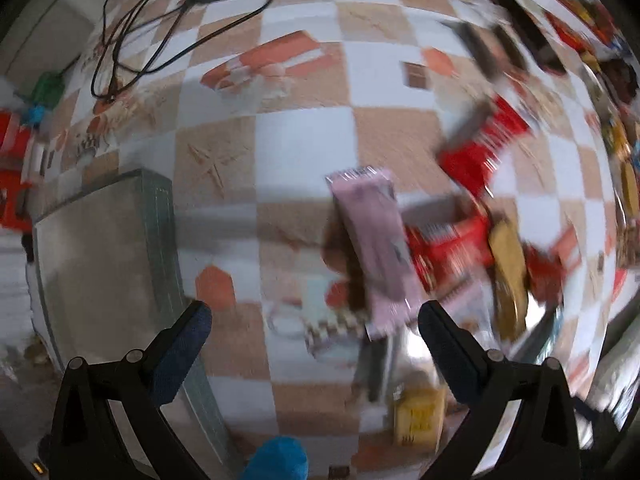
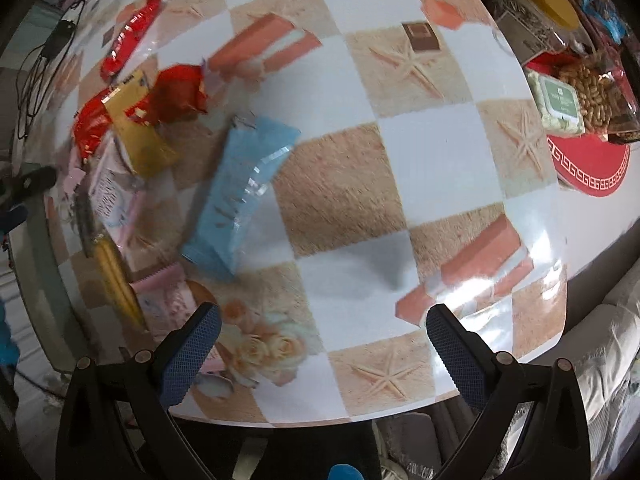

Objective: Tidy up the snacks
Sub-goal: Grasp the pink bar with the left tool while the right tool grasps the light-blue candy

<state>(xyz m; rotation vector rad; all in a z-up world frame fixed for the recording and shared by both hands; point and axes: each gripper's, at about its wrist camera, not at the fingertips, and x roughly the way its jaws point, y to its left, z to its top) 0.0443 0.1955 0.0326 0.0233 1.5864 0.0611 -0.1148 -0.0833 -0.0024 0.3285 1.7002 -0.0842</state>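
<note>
In the blurred left wrist view, a pink snack packet [image 1: 376, 248] lies just ahead of my open left gripper [image 1: 316, 320], close to its right finger [image 1: 444, 344]. Nothing is between the fingers. Red packets [image 1: 452, 244] and a gold packet [image 1: 508, 272] are heaped to its right. In the right wrist view, a light blue packet [image 2: 244, 192] lies on the checkered table [image 2: 420, 152], ahead and left of my open, empty right gripper [image 2: 324, 320]. A gold packet [image 2: 136, 128], red packets [image 2: 180, 92] and pink packets [image 2: 168, 300] crowd the left side.
A grey box [image 1: 100, 260] stands at the left of the left gripper, with cables [image 1: 120, 40] beyond it. A red round tray [image 2: 588, 168] with peanuts and a green-lidded pack [image 2: 558, 100] sits at the far right. The table's front edge [image 2: 320, 420] runs under the right gripper.
</note>
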